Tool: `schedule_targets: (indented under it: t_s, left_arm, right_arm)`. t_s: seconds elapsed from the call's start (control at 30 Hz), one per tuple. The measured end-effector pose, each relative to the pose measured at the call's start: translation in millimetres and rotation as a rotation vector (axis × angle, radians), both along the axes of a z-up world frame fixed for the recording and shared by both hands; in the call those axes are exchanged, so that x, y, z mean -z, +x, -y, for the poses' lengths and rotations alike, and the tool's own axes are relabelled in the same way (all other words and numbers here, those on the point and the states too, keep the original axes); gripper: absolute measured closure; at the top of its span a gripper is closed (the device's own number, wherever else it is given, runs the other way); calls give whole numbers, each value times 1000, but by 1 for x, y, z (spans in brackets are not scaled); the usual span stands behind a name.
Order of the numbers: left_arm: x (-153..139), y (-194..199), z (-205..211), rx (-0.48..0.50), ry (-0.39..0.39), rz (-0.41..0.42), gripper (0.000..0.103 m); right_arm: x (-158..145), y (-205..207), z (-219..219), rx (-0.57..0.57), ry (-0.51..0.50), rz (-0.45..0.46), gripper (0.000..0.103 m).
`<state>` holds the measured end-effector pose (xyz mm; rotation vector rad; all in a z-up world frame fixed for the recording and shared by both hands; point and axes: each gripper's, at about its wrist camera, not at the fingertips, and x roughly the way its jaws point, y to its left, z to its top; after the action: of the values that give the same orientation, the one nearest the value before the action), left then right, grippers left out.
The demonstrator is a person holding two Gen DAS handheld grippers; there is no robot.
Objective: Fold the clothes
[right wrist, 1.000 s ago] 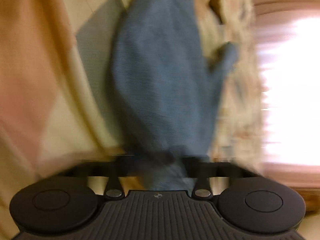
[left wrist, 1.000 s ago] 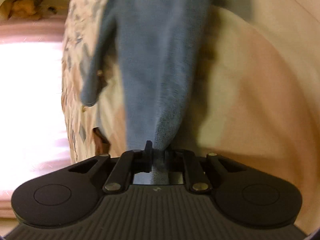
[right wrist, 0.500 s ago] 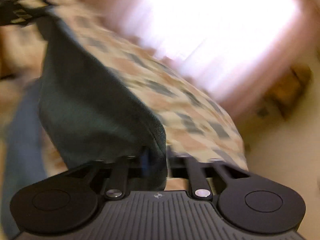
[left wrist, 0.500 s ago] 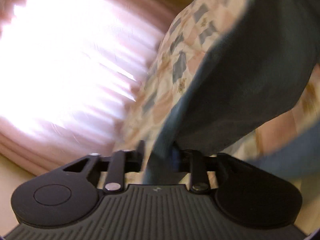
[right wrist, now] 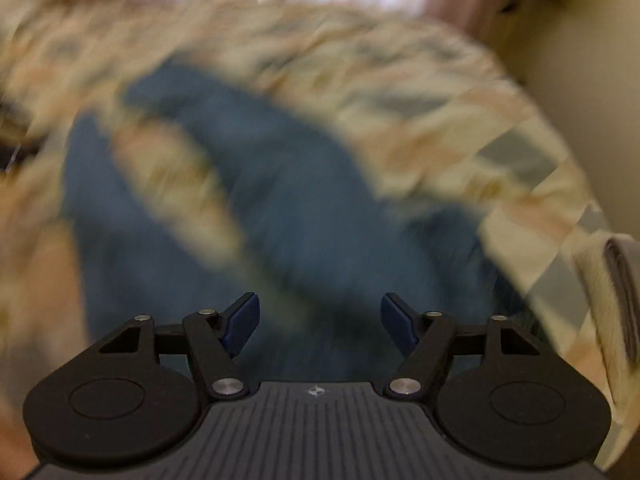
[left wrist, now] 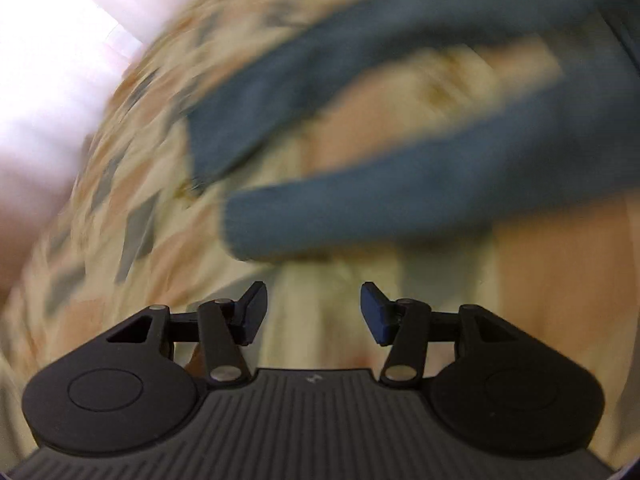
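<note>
Blue garment [left wrist: 400, 200] lies spread on the patterned quilt [left wrist: 132, 184], toward twelve o'clock. The left gripper [left wrist: 314, 312] and right gripper [right wrist: 320, 322] gape wide, holding nothing.

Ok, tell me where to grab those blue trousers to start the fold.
Probably take the blue trousers at the near leg's cuff end, coming from the left gripper side: that end lies flat on the patchwork bedspread, nearest the open jaws. Blur hides finer detail.
</note>
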<state>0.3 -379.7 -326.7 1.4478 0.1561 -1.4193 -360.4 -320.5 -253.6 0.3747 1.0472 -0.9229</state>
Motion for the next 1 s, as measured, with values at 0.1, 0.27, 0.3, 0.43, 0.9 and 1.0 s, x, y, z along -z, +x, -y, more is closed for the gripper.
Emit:
schedule_targets:
  t_s: [0.1,0.27,0.3,0.43,0.9,1.0]
  left_arm:
    - [44,-19,-31,292,-57,260,42]
    - [97,-5,-43,590,-183,568,31]
    - [102,1,-40,611,-195,603,28]
    - [121,24,-31,701,-215,722,33]
    - [10,19,-172,623,-37,434,97]
    - [-56,9,-241,603,94,219,97]
  right_arm:
    - [26,26,-53,-192,15,-116,34]
    - [77,80,-113,-640,-233,-396,25]
    - [89,86,-121,-712,-274,-450,24]
    - [127,92,-138,-864,-404,-571,30]
    - [28,52,-147,-713,-349,-353,89]
    - [-18,25,-156,-735,-310,-303,89]
